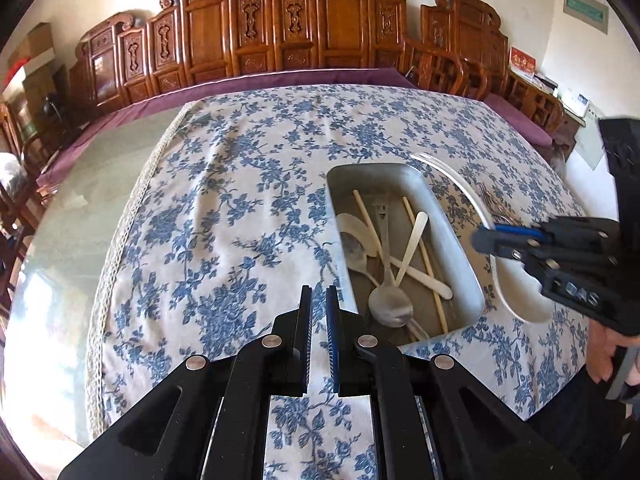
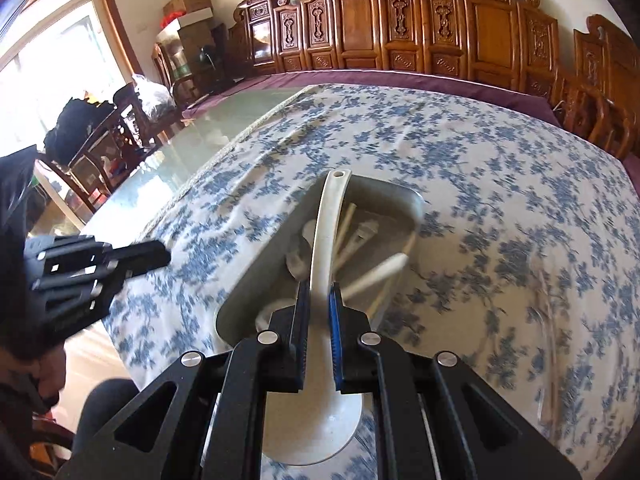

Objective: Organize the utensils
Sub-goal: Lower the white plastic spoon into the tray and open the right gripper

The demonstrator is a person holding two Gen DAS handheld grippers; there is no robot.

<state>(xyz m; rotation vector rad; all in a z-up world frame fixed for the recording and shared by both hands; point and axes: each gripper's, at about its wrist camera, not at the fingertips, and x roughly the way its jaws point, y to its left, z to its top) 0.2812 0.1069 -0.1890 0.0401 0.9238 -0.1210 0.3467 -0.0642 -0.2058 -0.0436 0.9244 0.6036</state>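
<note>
A metal tray (image 1: 460, 248) on the floral tablecloth holds several utensils: a metal spoon (image 1: 390, 306), white plastic spoons (image 1: 412, 246) and chopsticks (image 1: 426, 262). My left gripper (image 1: 319, 300) hangs just left of the tray, jaws nearly closed and empty. My right gripper (image 2: 319, 300) is shut on a large white ladle (image 2: 326, 232); its handle points out over the tray (image 2: 256, 280) and its bowl lies under the fingers. In the left wrist view the right gripper (image 1: 486, 240) is over the white plate (image 1: 516, 292), where a fork (image 1: 490, 200) lies.
The blue floral tablecloth (image 1: 248, 208) covers part of a glass table (image 1: 80, 220). Carved wooden chairs (image 1: 320, 20) line the far side. The person's hand (image 1: 604, 356) shows at the right edge. The left gripper (image 2: 136, 258) shows in the right wrist view.
</note>
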